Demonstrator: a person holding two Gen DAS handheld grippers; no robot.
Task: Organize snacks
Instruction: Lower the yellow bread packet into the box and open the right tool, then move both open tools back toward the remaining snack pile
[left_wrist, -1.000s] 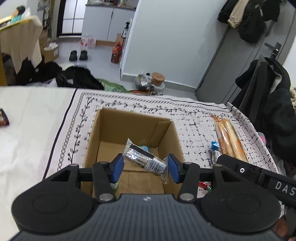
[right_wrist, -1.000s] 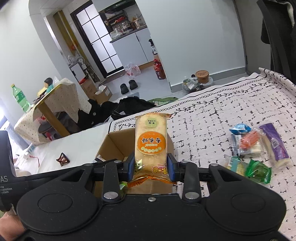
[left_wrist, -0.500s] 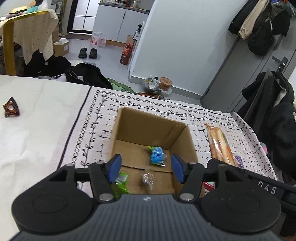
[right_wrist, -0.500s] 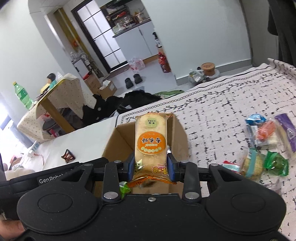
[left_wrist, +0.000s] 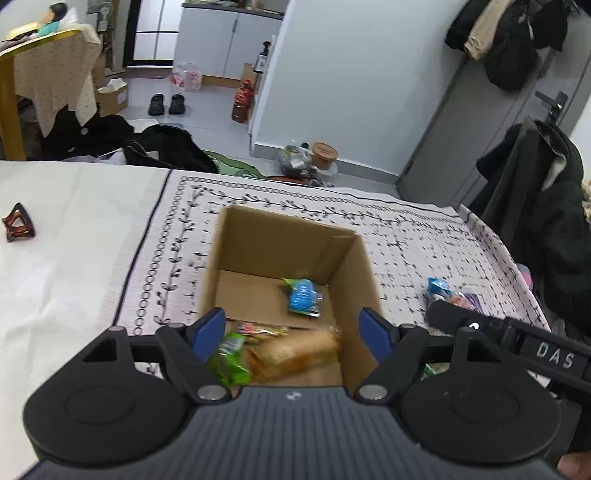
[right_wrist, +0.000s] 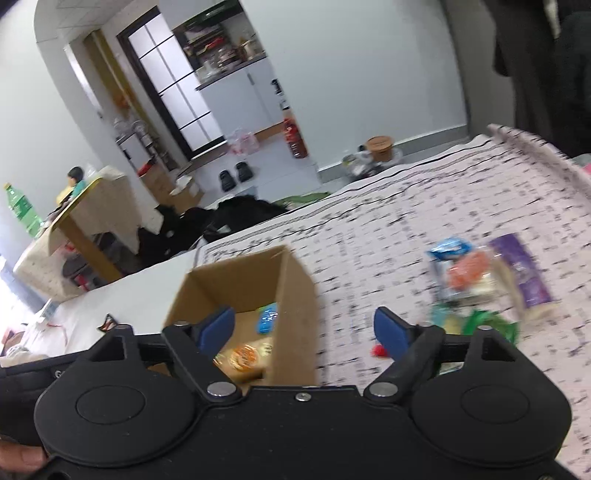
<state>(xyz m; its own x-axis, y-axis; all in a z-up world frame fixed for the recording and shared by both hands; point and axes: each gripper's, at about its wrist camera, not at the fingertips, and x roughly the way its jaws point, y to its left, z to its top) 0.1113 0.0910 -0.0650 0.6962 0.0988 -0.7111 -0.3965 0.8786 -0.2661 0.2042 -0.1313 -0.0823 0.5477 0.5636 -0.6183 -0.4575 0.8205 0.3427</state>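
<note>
Left tongs (left_wrist: 293, 325) spread wide, blue pads apart, nothing pinched, poised over the near edge of the cardboard box (left_wrist: 255, 243). Right tongs (right_wrist: 304, 328) likewise spread and empty-handed, left pad over the box (right_wrist: 295, 291) interior, right pad over the patterned cloth (right_wrist: 424, 206) beside it. Directly ahead of the left tongs, inside the box: blue-wrapped snack (left_wrist: 303, 297) lying toward the far right corner; closer in, just beyond the left pad, green packet (left_wrist: 229, 356) touching the yellow-orange rice cracker pack (left_wrist: 295, 349), with a thin red-printed wrapper (left_wrist: 262, 328) blurred behind them. Same cracker pack (right_wrist: 242, 360) seen just right of the right tongs' left pad, blue snack (right_wrist: 267, 318) beyond it. Further right of the right tongs, outside the box on the cloth: loose cluster of snacks, blurred, among them a purple bar (right_wrist: 526, 277), an orange-and-clear packet (right_wrist: 463, 277), a green packet (right_wrist: 484, 321) and a small red piece (right_wrist: 378, 350) near the right pad. Far left of the left tongs, well apart from the box, a brown hair claw (left_wrist: 17, 221) on plain white cloth.
</note>
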